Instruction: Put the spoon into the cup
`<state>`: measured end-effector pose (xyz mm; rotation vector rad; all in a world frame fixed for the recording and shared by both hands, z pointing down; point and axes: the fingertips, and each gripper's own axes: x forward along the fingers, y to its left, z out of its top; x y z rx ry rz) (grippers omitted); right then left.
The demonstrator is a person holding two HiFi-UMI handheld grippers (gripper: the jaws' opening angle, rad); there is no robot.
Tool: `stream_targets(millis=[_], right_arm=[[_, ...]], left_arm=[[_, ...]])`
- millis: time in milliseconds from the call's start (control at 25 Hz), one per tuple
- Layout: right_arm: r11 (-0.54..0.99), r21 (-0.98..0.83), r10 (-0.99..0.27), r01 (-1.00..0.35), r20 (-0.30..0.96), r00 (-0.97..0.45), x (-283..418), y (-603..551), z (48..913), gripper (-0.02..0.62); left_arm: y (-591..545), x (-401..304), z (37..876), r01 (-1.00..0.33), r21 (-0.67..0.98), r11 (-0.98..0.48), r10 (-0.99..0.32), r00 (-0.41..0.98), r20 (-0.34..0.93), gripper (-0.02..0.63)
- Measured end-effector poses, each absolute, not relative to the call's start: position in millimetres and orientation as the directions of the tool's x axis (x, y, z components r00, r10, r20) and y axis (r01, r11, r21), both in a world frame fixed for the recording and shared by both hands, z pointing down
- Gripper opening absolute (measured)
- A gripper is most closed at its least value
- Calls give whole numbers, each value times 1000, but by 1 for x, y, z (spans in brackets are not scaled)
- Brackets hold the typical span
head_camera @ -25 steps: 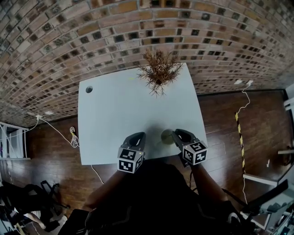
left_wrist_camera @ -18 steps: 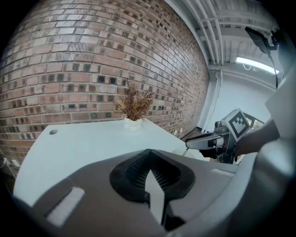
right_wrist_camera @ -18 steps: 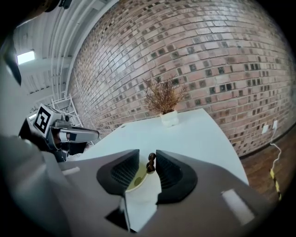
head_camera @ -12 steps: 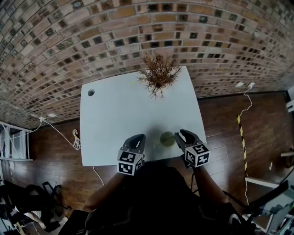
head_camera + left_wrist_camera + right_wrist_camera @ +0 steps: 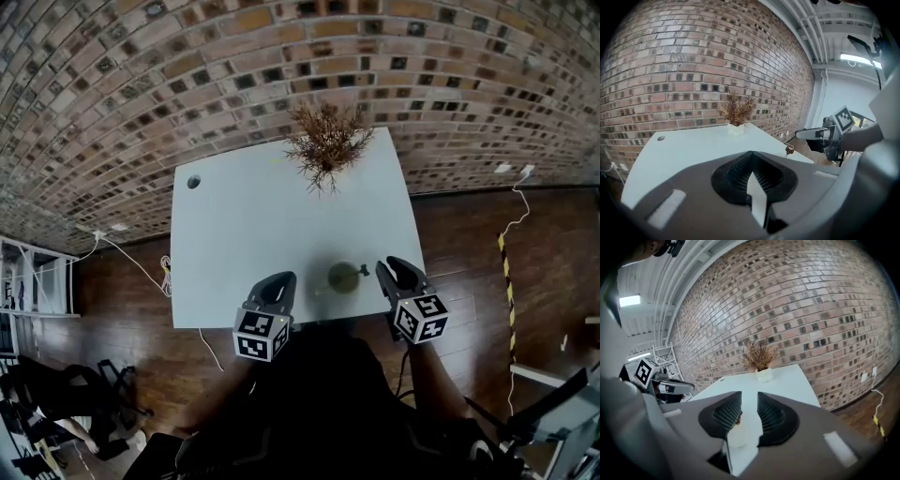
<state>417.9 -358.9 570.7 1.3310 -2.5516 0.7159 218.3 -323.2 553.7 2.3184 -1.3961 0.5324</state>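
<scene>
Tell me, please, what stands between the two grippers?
The cup with the spoon in it stands between the left gripper and right gripper, in the head view.

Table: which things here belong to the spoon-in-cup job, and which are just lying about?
Job:
cup
spoon, standing in the cup

Lying about:
dried plant at the far edge of the table
cables on the floor

Lab-like office workspace: bare brick wall (image 5: 281, 75), white desk (image 5: 244, 234) with cable hole (image 5: 194, 182), loose cables (image 5: 167, 275) on dark wood floor (image 5: 469, 244), exposed ceiling pipes (image 5: 806, 18), strip light (image 5: 855, 57).
</scene>
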Motion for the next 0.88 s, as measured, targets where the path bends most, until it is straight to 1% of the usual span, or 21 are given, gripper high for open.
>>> stream_targets(millis=[120, 280, 440, 640, 880], right_arm=[[496, -369, -738, -786, 297, -606, 418, -359, 551, 108], [539, -319, -750, -780, 239, -616, 409, -356, 525, 86], [571, -286, -754, -769, 186, -629, 400, -341, 496, 67], [566, -298, -765, -769, 157, -624, 395, -317, 476, 66], [553, -282, -778, -784, 162, -607, 382, -274, 460, 51]], left_arm=[[-314, 216, 543, -901, 133, -413, -769, 424, 478, -6], [-299, 214, 534, -903, 102, -417, -791, 416, 448, -6], [-284, 210, 523, -896, 110, -431, -801, 436, 411, -6], [-264, 202, 505, -888, 112, -447, -808, 454, 376, -6], [-230, 179, 486, -896, 129, -424, -834, 442, 331, -6]])
